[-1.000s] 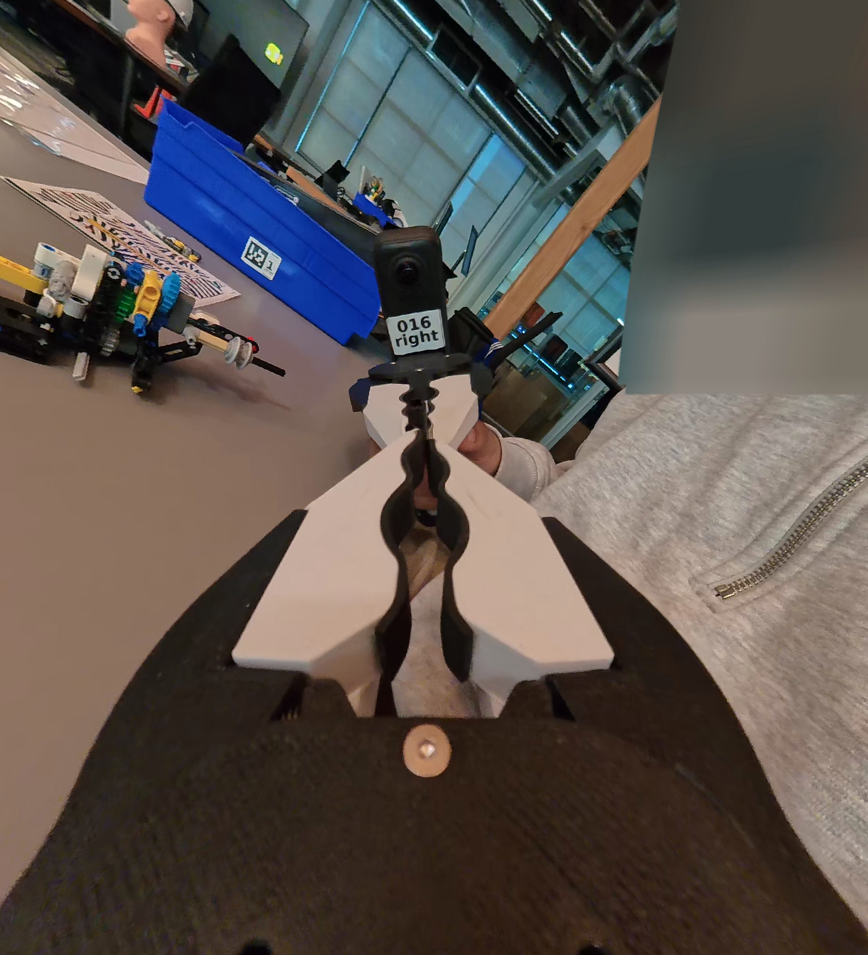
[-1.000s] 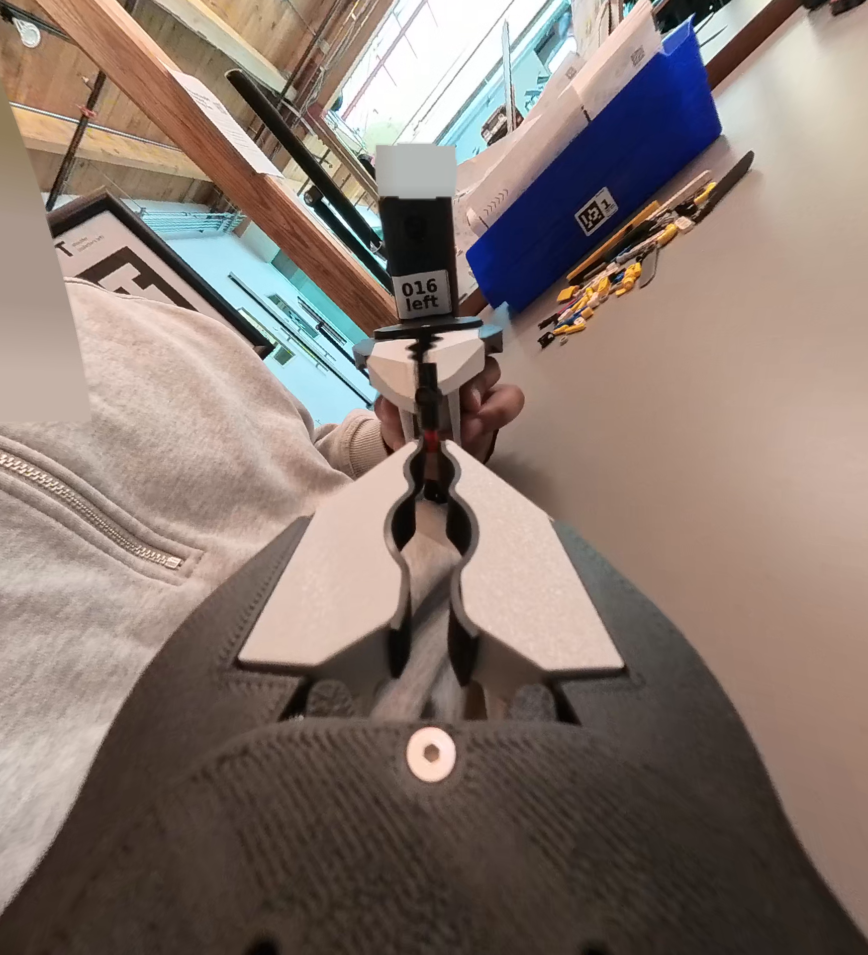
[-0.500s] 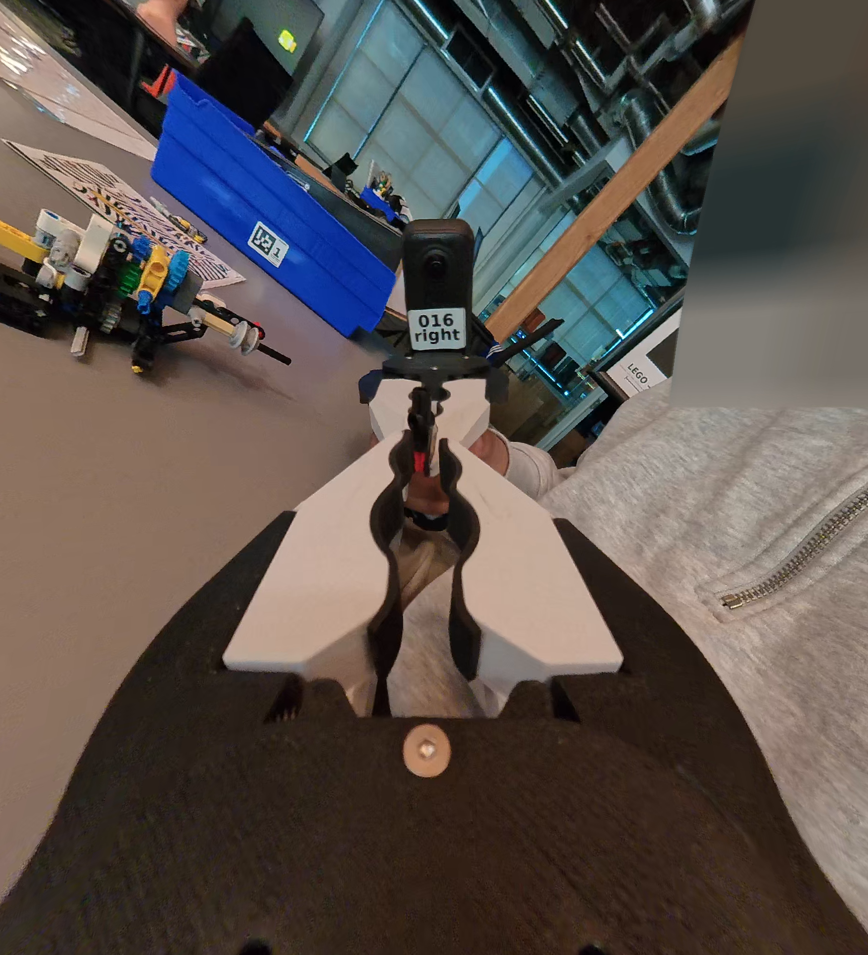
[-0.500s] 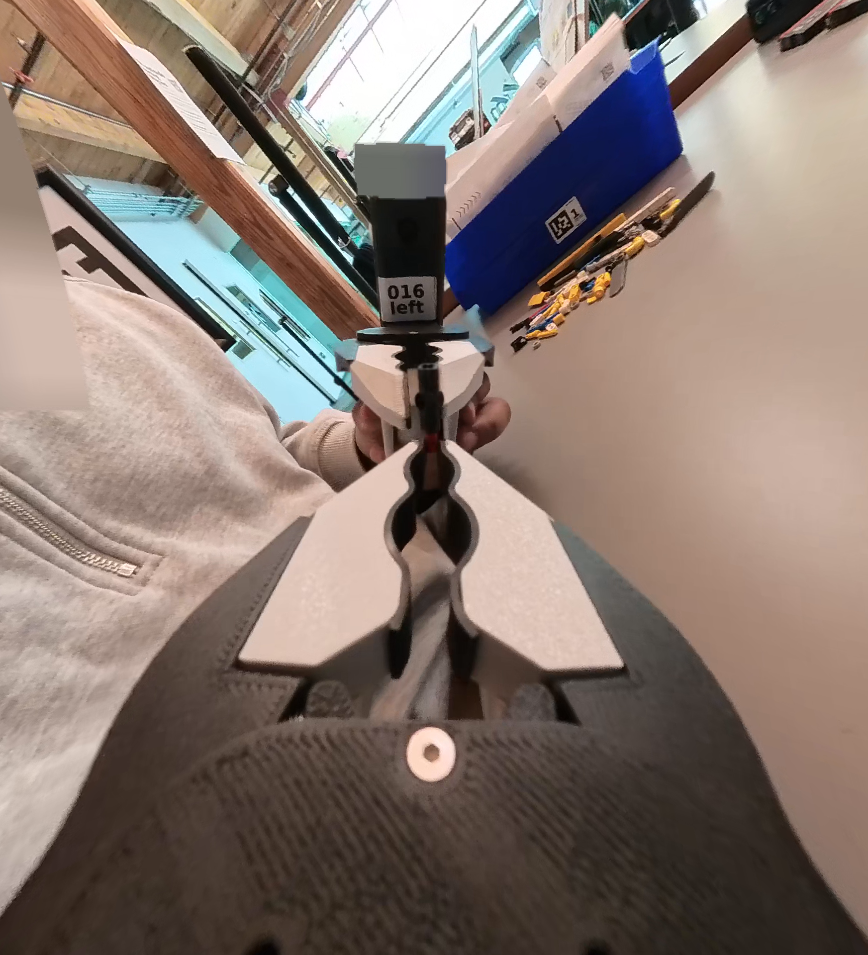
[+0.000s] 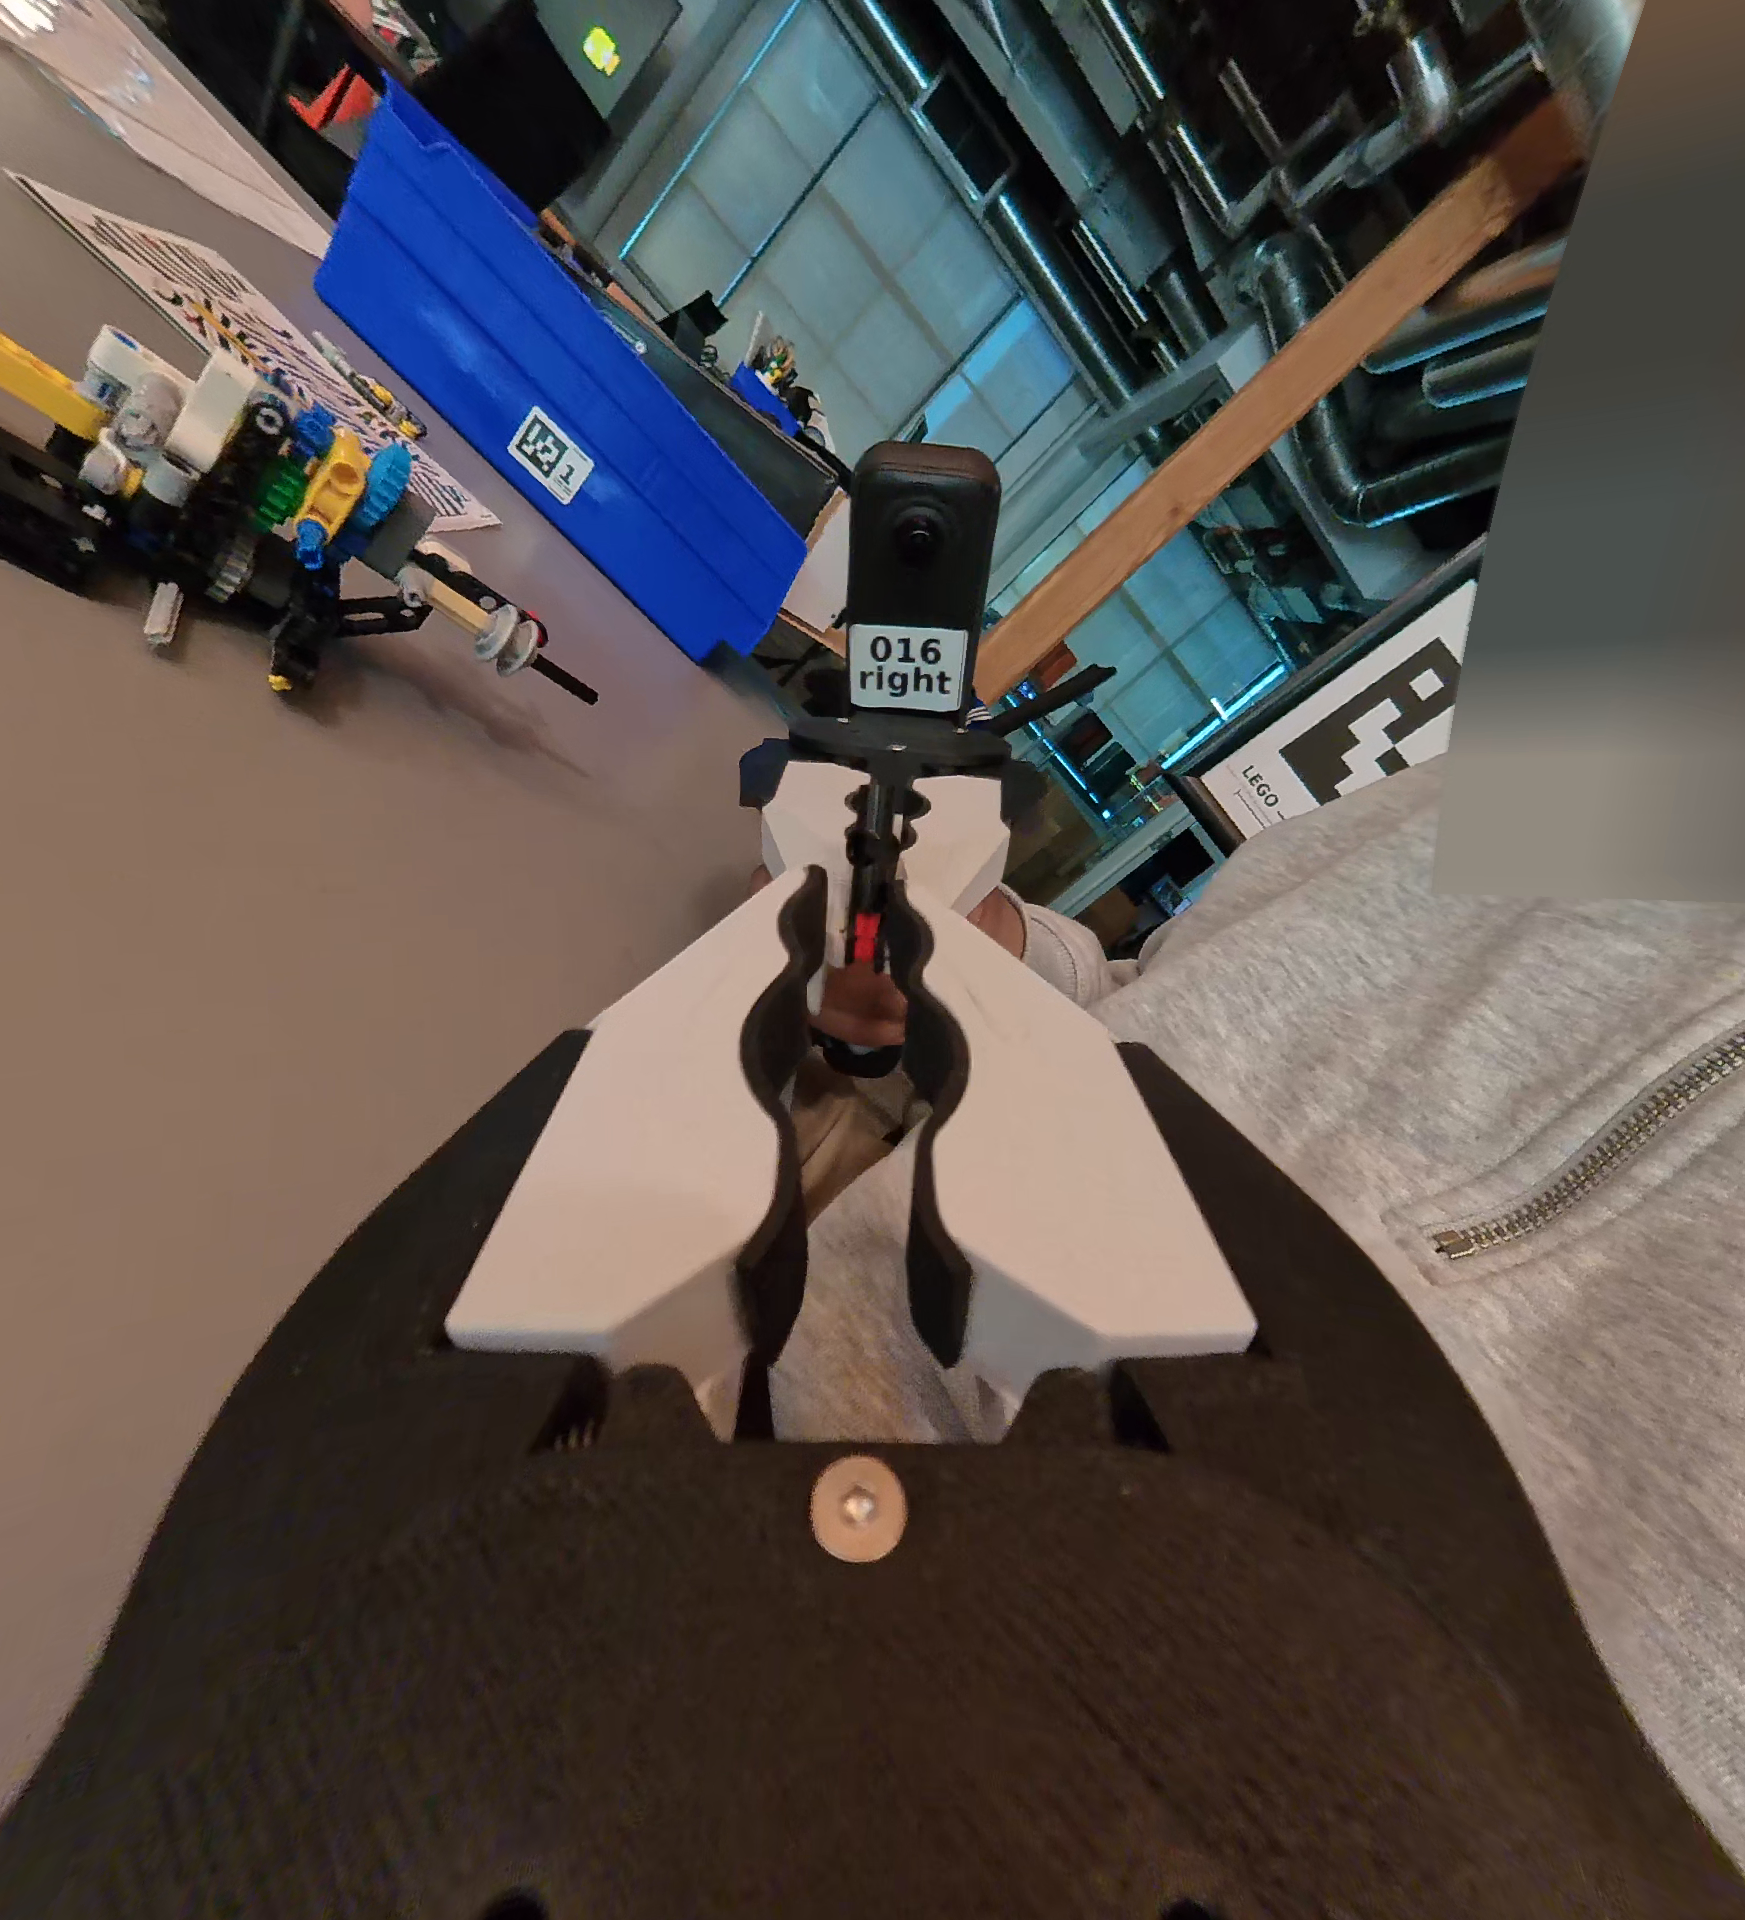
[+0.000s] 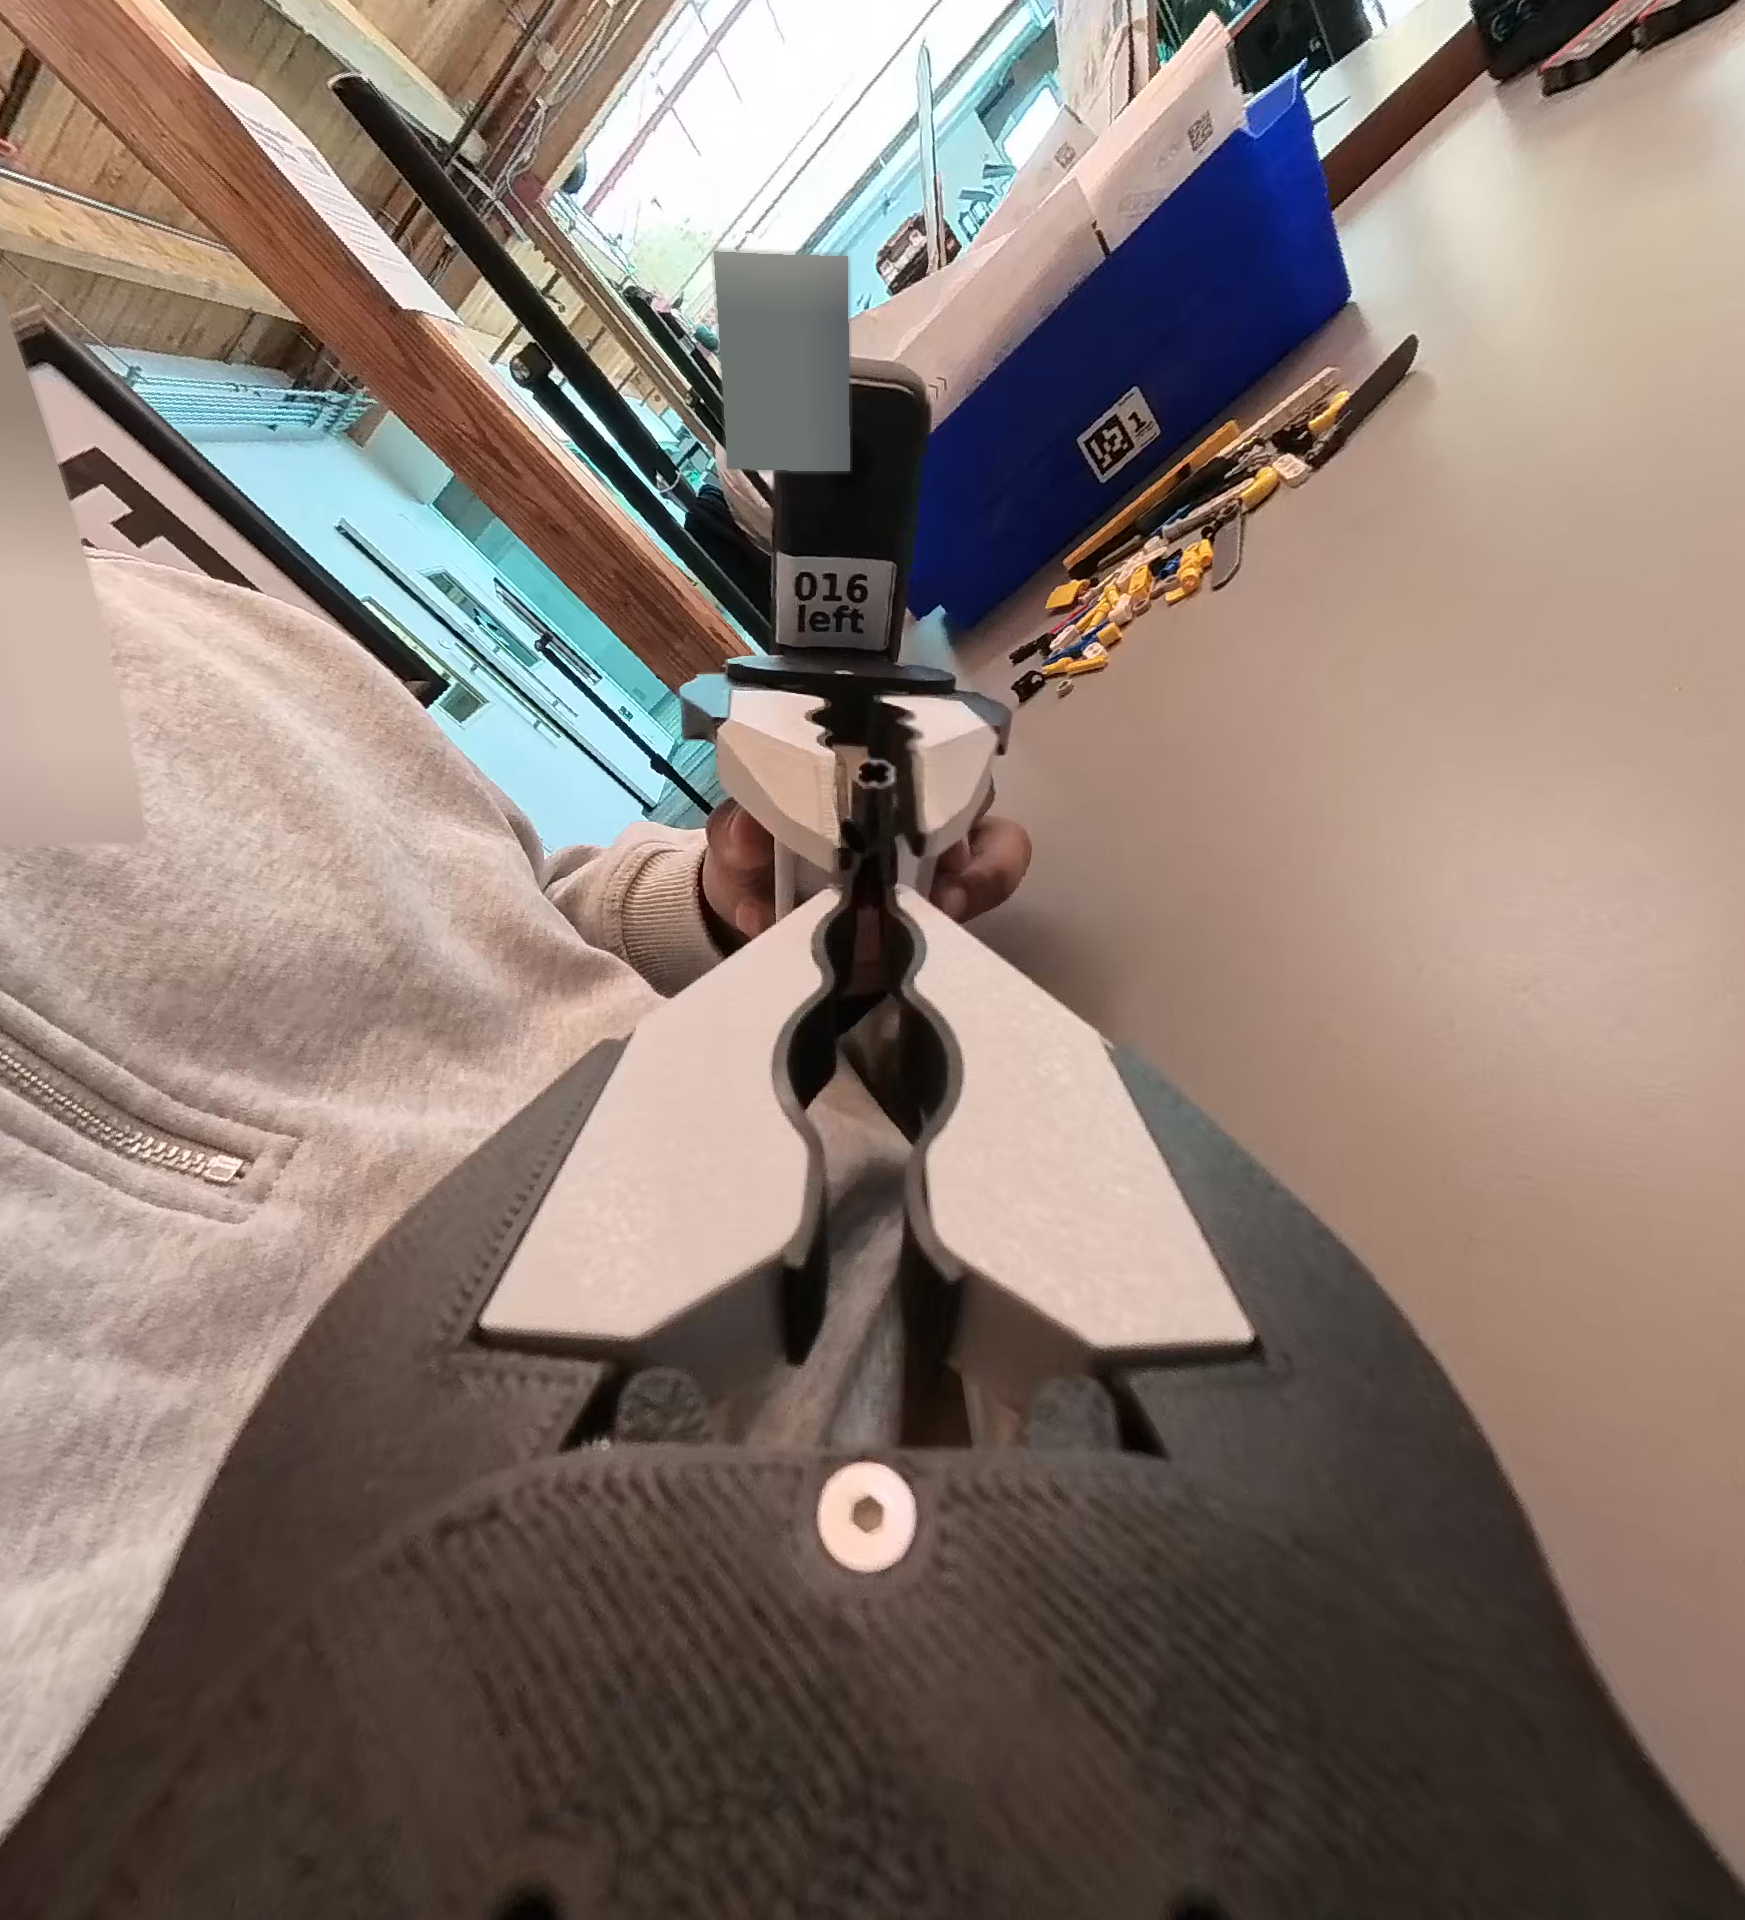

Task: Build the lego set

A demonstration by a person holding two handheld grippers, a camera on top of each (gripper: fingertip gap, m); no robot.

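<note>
My two grippers meet tip to tip above the grey table (image 5: 224, 987). My left gripper (image 5: 863, 920) is shut on a small red and black lego piece (image 5: 863, 935) at its tips. My right gripper (image 6: 868, 899) is shut on a thin black axle (image 6: 873, 821) that runs into the left gripper (image 6: 863, 774) facing it; the axle's cross-shaped end shows there. In the left wrist view the right gripper (image 5: 883, 831) faces me. A partly built model (image 5: 224, 488) in black, yellow, blue and green lies on the table at the far left.
A blue bin (image 5: 556, 416) stands behind the model, next to a printed sheet (image 5: 203, 281). In the right wrist view the bin (image 6: 1138, 384) has several loose pieces (image 6: 1159, 582) in front of it. A person's grey sweatshirt (image 5: 1470, 1247) is close behind both grippers. Left and right tips are no more than a few centimetres apart. Left tips and right tips are each some 15 centimeters from the partly built model (image 5: 224, 488).
Both grippers stayed tip to tip and tilted a little. The red part, hidden a second ago, now shows between my left fingertips. The axle's cross end now shows in the right wrist view.
</note>
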